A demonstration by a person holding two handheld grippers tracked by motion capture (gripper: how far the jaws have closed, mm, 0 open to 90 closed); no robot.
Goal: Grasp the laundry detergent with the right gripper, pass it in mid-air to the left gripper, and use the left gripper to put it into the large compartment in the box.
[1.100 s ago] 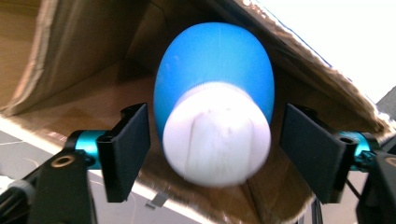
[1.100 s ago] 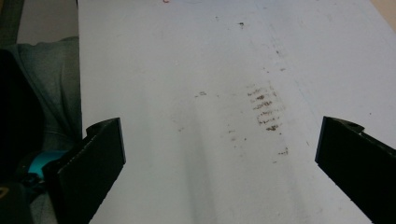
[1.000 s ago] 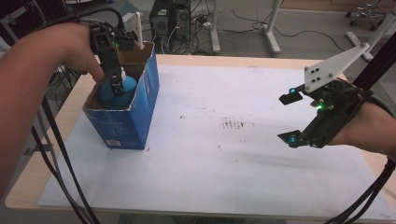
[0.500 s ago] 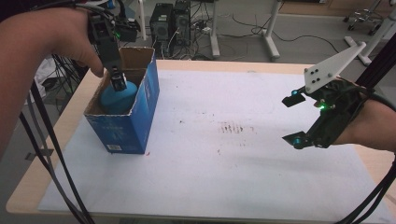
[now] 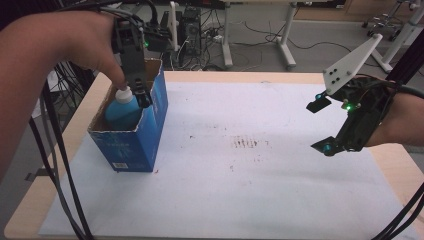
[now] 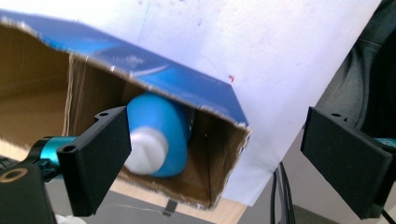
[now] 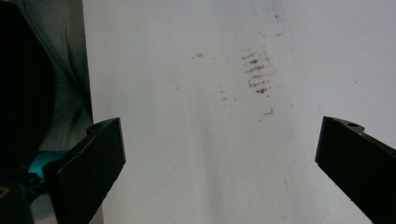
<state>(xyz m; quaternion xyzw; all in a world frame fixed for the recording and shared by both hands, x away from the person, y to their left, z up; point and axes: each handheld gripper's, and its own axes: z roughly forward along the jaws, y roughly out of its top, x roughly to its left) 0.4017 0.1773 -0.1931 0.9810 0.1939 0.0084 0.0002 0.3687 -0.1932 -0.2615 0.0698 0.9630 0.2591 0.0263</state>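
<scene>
Blue bottle (image 5: 121, 111) with white cap (image 5: 124, 94), standing in an open blue box (image 5: 132, 137) near the desk's (image 5: 240, 77) far left corner. Left gripper (image 5: 140, 95) just above the cap, jaws apart, nothing held. Likely step: reaching in; next, lowering and closing on the neck. Left gripper view: bottle (image 6: 156, 135) leaning against the cardboard wall. Right gripper (image 5: 325, 125) over the right edge, jaws wide apart, idle; below it, brown smudges (image 7: 256, 70) on white paper (image 7: 210, 140)

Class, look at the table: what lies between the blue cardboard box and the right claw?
In the high view, nothing stands between the blue cardboard box and the right claw, just bare white table covering with a patch of brown smudge marks.
</scene>
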